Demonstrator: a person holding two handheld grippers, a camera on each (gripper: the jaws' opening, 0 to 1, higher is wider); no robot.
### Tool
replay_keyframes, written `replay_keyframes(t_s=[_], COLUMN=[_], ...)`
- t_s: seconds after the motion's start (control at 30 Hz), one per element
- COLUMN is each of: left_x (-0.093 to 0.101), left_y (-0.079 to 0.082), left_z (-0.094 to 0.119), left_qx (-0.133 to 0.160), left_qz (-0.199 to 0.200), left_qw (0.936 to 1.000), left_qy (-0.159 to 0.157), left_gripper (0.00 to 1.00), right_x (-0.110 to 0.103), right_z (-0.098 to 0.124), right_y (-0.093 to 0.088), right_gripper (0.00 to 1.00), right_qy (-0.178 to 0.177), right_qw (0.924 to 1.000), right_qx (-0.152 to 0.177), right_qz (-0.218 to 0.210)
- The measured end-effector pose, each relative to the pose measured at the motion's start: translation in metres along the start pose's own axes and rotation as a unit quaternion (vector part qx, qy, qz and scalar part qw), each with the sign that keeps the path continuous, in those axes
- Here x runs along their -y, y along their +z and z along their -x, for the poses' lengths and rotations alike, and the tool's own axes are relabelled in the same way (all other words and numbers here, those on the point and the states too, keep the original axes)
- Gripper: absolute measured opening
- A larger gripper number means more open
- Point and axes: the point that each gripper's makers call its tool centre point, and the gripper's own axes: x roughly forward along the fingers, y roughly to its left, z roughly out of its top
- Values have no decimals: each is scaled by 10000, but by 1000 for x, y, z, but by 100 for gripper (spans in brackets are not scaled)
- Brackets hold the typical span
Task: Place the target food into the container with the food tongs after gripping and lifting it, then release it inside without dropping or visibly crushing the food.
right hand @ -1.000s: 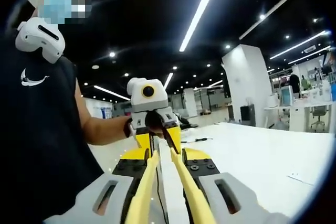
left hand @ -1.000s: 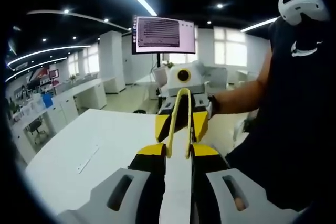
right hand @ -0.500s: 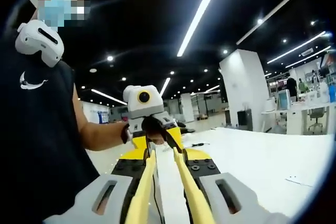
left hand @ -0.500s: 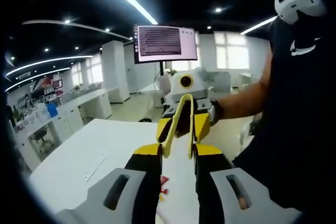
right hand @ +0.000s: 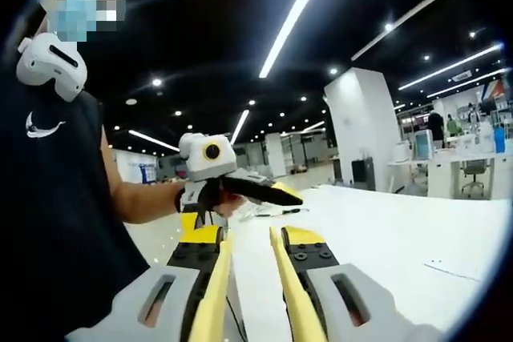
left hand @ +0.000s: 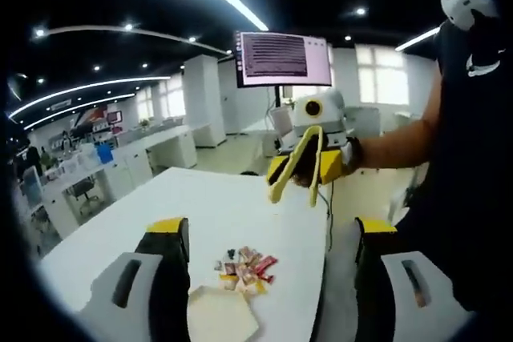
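Tongs are now in the right gripper alone: its jaws are clamped on the two yellow arms, which run down the middle of the right gripper view with a narrow gap between them. A second ago the left gripper was pinched on the other end of those same tongs, with the yellow loop sitting right between its jaws. It has since let go and its jaws stand wide apart with nothing in them. In the left gripper view you can see the tongs' looped end hanging out from the right gripper across the way, well clear of the left one.

So the handover looks done to me, and the actual picking hasn't started.

Food: a small pile of wrapped snacks lies on the white table, low between the left gripper's open jaws. Just beside it, nearer the camera, is a pale flat piece that might be the container, can't really tell. My guess is the right gripper has to swing the tongs down toward that pile next.
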Motion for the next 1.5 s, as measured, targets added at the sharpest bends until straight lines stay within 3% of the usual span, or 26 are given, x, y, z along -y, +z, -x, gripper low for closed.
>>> replay_keyframes(t_s=[0.23, 0.53, 0.57, 0.63, 0.77, 1.0, 1.23, 1.5], left_x=[-7, -20, -19, -16, -19, -29, -25, -34], left_y=[-10, -23, -25, -25, -35, -65, -90, -119], left_z=[4, -1, -1, -3, -3, -1, 5, 18], left_qx=[10, 111, 155, 360, 374, 19, -4, -201], left_qz=[255, 398, 240, 295, 227, 198, 449, 535], left_qw=[9996, 9972, 9977, 9968, 9945, 9877, 9854, 9853], left_qy=[116, 621, 622, 656, 949, 1550, 1640, 1608], left_gripper=[99, 99, 99, 99, 99, 99, 99, 99], right_x=[12, 40, 43, 49, 61, 76, 86, 94], right_z=[16, 49, 52, 59, 72, 90, 92, 81], right_y=[-2, 5, 5, 5, -5, -29, -45, -75], right_gripper=[28, 28, 28, 28, 28, 28, 27, 26], right_qy=[-150, -256, -273, -286, -421, -418, -466, -540], right_qw=[9991, 9966, 9964, 9959, 9935, 9889, 9844, 9776], right_qx=[-360, -743, -756, -809, -991, -1333, -1571, -1923], right_qz=[150, 259, 275, 288, 365, 501, 638, 672])
